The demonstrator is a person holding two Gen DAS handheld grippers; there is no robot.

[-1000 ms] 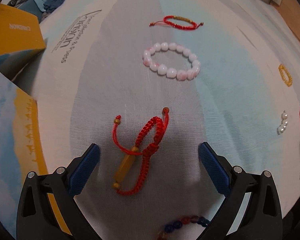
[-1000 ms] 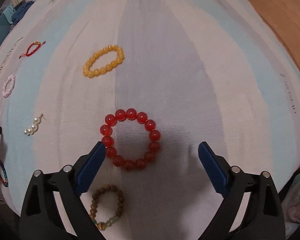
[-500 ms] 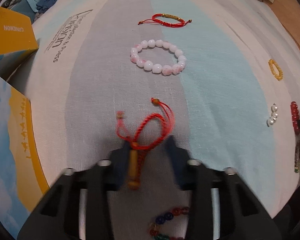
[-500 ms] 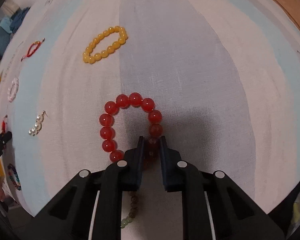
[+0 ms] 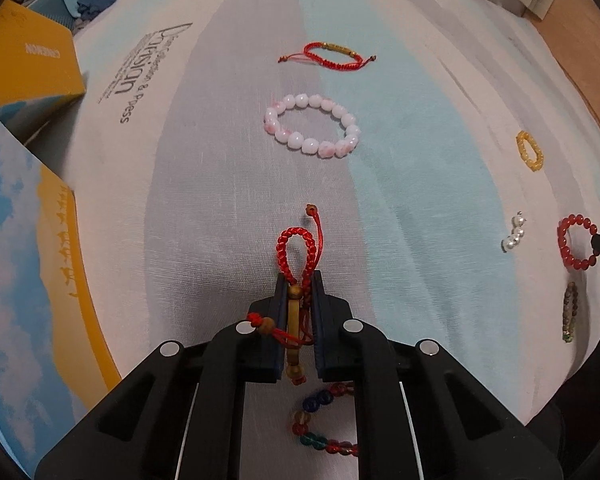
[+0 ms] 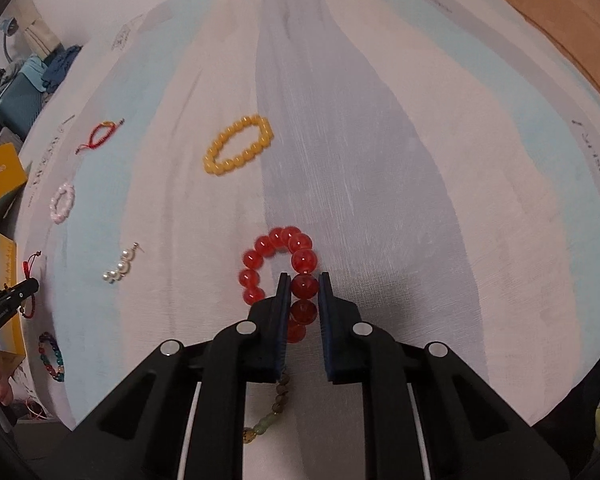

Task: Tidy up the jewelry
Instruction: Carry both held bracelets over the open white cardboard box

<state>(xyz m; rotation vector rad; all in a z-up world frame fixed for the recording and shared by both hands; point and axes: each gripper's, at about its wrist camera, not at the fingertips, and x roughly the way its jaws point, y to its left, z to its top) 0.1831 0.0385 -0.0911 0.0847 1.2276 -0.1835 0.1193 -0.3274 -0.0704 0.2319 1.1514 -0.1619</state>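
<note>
My left gripper [image 5: 299, 280] is shut on a red cord bracelet [image 5: 298, 252] with an amber tube bead; its braided loop sticks out past the fingertips above the striped cloth. My right gripper [image 6: 304, 280] is shut on a red bead bracelet [image 6: 278, 256], whose free beads curl to the left of the fingers. The red bead bracelet also shows at the right edge of the left wrist view [image 5: 572, 246]. The left gripper shows at the left edge of the right wrist view [image 6: 10, 296].
On the cloth lie a pink-white bead bracelet [image 5: 312, 126], another red cord bracelet [image 5: 332, 56], a yellow bead bracelet [image 6: 238, 146], a pearl piece [image 6: 120, 268], a multicolour bead bracelet [image 5: 320, 420] and a brown-green bracelet [image 6: 276, 408]. Yellow-blue boxes [image 5: 28, 68] stand at the left.
Both grippers went from open to shut, the left on the red cord bracelet, the right on the red bead bracelet. Both bracelets now look lifted and bunched.
</note>
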